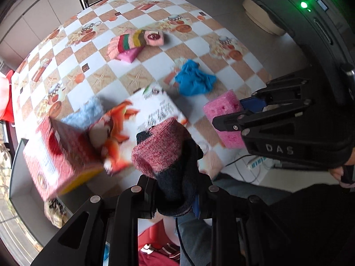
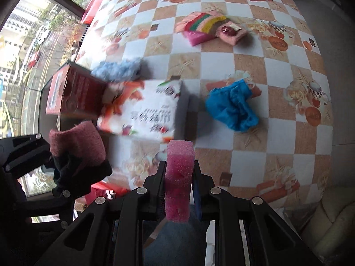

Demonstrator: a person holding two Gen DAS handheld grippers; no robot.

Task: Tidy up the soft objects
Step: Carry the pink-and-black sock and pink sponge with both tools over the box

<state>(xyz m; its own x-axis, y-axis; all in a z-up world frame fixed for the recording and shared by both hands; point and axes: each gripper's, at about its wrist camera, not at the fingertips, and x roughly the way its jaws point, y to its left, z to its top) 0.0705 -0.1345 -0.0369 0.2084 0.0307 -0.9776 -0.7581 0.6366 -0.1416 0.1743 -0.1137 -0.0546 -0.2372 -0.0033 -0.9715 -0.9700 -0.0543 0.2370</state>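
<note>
My left gripper [image 1: 175, 190] is shut on a red and dark knitted sock [image 1: 164, 150], held above the table's near edge; it also shows in the right wrist view [image 2: 79, 150]. My right gripper [image 2: 178, 177] is shut on a pink sponge [image 2: 179, 177], seen from the left wrist view [image 1: 224, 119] at the right. An open cardboard box [image 1: 111, 137] lies on the table with a light blue fluffy cloth [image 1: 86, 115] at its far side. A blue cloth [image 1: 195, 79] lies crumpled mid-table. A striped cloth [image 1: 133, 42] lies further back.
The checkered tablecloth [image 2: 277, 133] covers the table. A pink cloth with a red button [image 2: 230, 33] lies beside the striped cloth. A window [image 2: 28, 44] is at the left. A cream seat [image 2: 328, 217] stands at the table's right.
</note>
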